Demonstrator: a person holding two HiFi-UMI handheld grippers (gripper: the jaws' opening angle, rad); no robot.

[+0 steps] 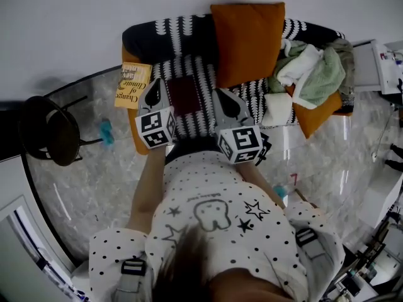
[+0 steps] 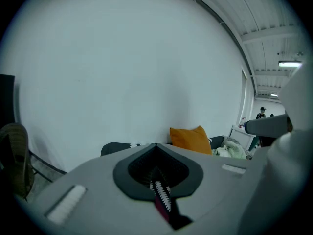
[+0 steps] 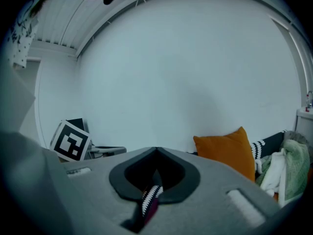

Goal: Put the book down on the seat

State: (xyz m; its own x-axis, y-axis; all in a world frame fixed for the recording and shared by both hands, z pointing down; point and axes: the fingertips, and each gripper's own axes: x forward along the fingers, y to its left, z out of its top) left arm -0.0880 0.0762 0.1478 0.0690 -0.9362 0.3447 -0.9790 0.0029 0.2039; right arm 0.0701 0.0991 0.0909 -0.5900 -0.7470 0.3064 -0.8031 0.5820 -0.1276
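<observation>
Book [image 1: 132, 85], yellow, lies at the left edge of the seat [image 1: 134, 140], just beside the left gripper [image 1: 157, 85]. Nearest the person, that gripper and the right gripper [image 1: 222, 95] are both clenched on nothing above the striped blanket [image 1: 195, 74]. An orange cushion [image 1: 247, 39] stands behind them.

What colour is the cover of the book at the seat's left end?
Yellow with dark lettering. The small yellow book shows best in the head view.

The left gripper [image 1: 155, 88] is pointing forward, jaws pressed together, gripping nothing; the right gripper [image 1: 222, 100] is hovering just beside it, jaws likewise together.
</observation>
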